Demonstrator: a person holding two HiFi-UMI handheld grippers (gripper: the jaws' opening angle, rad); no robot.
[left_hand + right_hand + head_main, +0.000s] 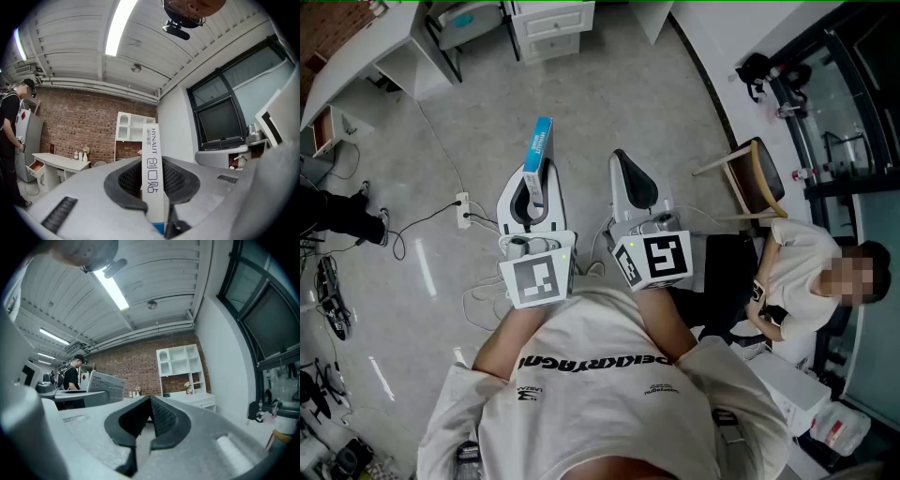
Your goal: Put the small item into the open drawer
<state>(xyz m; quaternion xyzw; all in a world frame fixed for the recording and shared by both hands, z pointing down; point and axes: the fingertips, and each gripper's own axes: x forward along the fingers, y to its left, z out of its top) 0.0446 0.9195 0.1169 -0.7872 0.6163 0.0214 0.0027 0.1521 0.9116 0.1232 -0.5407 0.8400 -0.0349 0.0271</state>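
Left gripper view shows the jaws of the left gripper clamped low on the slim box, far from the open drawer, so it may pivot or slip in transit; the jaws of the right gripper are closed, empty.

The slim white-and-blue cardboard box is being shown as smooth and faintly satin, with crisp printed lettering. Fine ribbing is being displayed by the black rubber pads of the left hand-held gripper, while its pale grey plastic shell is being seen as matt and slightly grainy. The same matt grey plastic is being shown by the right hand-held gripper. The grey polished floor is being streaked with glossy reflections. The red brick wall is being seen as rough and matt.
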